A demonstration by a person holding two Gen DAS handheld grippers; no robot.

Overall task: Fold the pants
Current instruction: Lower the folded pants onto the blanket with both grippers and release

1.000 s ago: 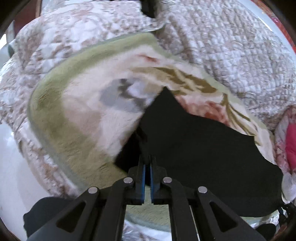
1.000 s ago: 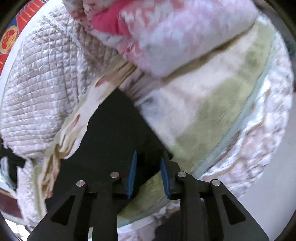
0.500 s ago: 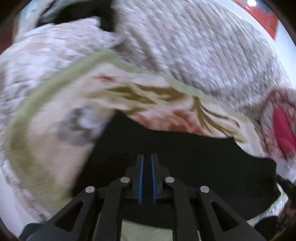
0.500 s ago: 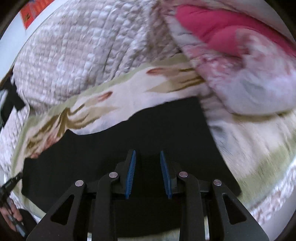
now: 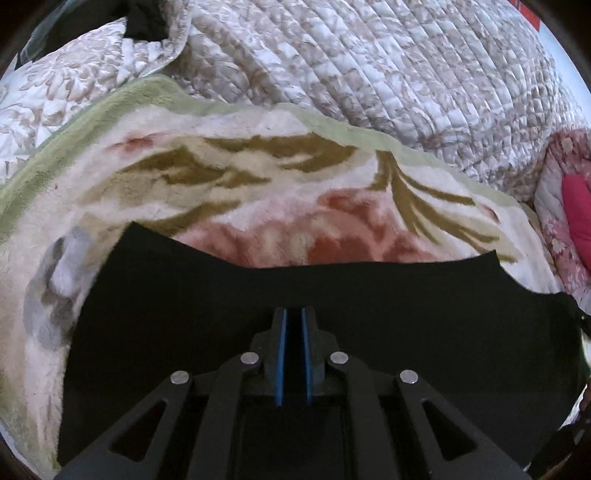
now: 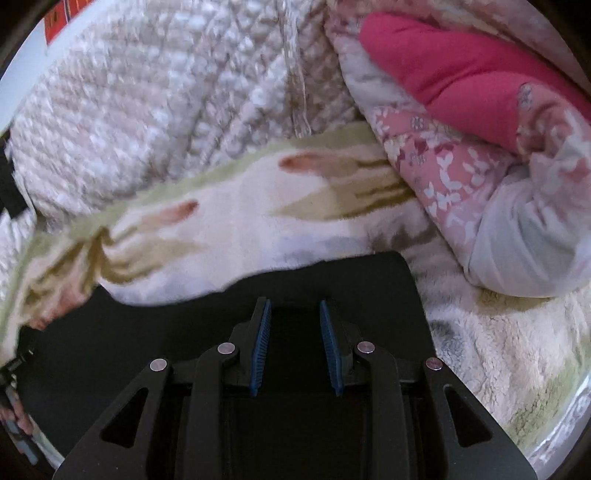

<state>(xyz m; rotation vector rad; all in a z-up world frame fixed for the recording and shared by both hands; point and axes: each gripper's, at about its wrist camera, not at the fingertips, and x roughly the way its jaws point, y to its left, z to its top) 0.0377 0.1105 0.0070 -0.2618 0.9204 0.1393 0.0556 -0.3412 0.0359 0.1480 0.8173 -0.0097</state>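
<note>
Black pants lie in a wide flat band across a floral fleece blanket. My left gripper sits low over the pants' middle. Its blue pads are almost together, with black cloth showing in the narrow gap. In the right wrist view the pants end in a squared corner just ahead of my right gripper. The right jaws are opening, with the blue pads well apart. The cloth lies between and under them and is not pinched.
A quilted beige bedspread covers the bed behind the blanket. A bundled pink floral duvet with a red-pink lining lies close to the right of the pants' end. Something black sits at the far top left.
Both grippers swept sideways and rolled level. The pants, lifted to a peak at the left gripper before, now lie spread flat. The right pads stand slightly wider apart.
</note>
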